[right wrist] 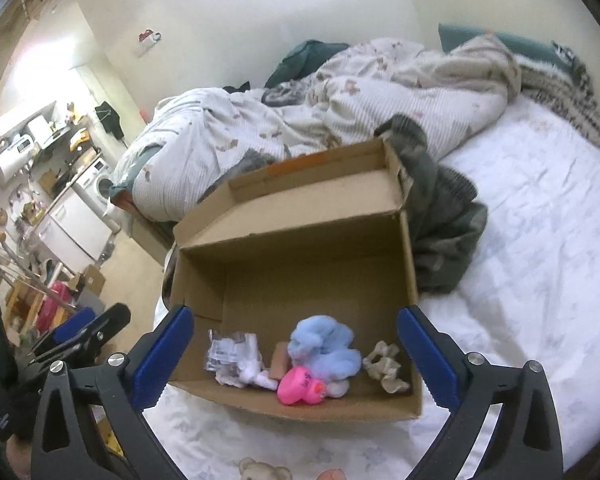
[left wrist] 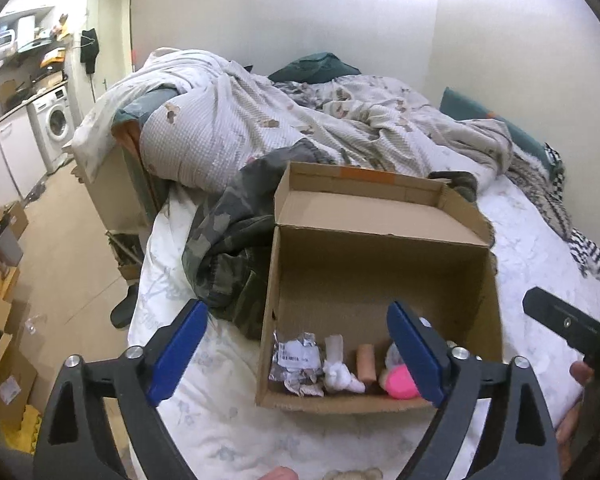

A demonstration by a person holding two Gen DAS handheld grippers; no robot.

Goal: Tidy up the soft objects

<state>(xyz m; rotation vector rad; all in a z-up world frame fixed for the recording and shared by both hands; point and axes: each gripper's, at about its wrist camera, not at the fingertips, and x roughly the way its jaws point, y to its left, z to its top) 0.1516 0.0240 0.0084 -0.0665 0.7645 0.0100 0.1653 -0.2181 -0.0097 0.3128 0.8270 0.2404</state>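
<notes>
Left gripper (left wrist: 300, 344): held above the near edge of the bed, pointing forward and down toward the box; jaws spread wide, nothing between the blue pads (left wrist: 177, 352). Its right finger overlaps the near right part of the box in the left wrist view.

Right gripper (right wrist: 295, 354): held over the box's near wall, pointing forward and down; jaws spread wide and empty. In the left wrist view its black body shows at the right edge, beside the box.

Cardboard box (right wrist: 300, 248): sits open on the white sheet (right wrist: 540, 240), lid flap folded back toward the rumpled duvet (right wrist: 340, 96).

Box contents: all lie along the near wall. From left to right in the right wrist view: crumpled foil packet (right wrist: 225, 350), white cloth bundle (right wrist: 251, 372), tan cylinder (right wrist: 279, 362), pink duck toy (right wrist: 302, 386), light blue fluffy item (right wrist: 324, 350), cream scrunchie (right wrist: 384, 364).

Camouflage garment (left wrist: 227, 240): heaped against the box's left and far sides.

Teddy bear (right wrist: 261, 470): partly visible at the bottom edge of the right wrist view, on the sheet, outside the box.

Background: kitchen counter with washing machine (left wrist: 57, 122) at far left.
</notes>
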